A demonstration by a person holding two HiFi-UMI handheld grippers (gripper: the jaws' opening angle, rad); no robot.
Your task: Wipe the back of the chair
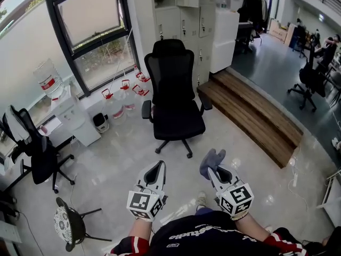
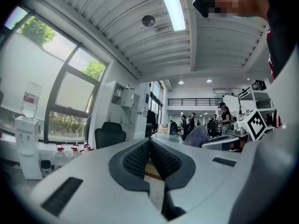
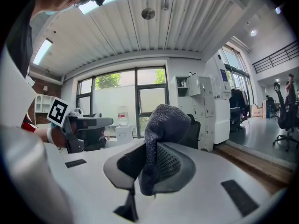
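Observation:
A black mesh-backed office chair (image 1: 173, 89) stands in the middle of the floor, facing me, its seat toward me; the chair (image 2: 110, 133) also shows small at the left of the left gripper view. My right gripper (image 1: 216, 168) is shut on a grey cloth (image 1: 211, 161), which sticks up from between the jaws; the cloth (image 3: 158, 134) fills the middle of the right gripper view. My left gripper (image 1: 158, 168) is shut with nothing in it. Both are held low in front of me, well short of the chair.
A second black chair (image 1: 33, 145) stands at the left near a water dispenser (image 1: 72, 111). Water jugs (image 1: 123, 97) line the window wall. A wooden step (image 1: 256, 113) runs at the right. A small round stool (image 1: 68, 224) is at lower left. Lockers (image 1: 186, 15) stand behind the chair.

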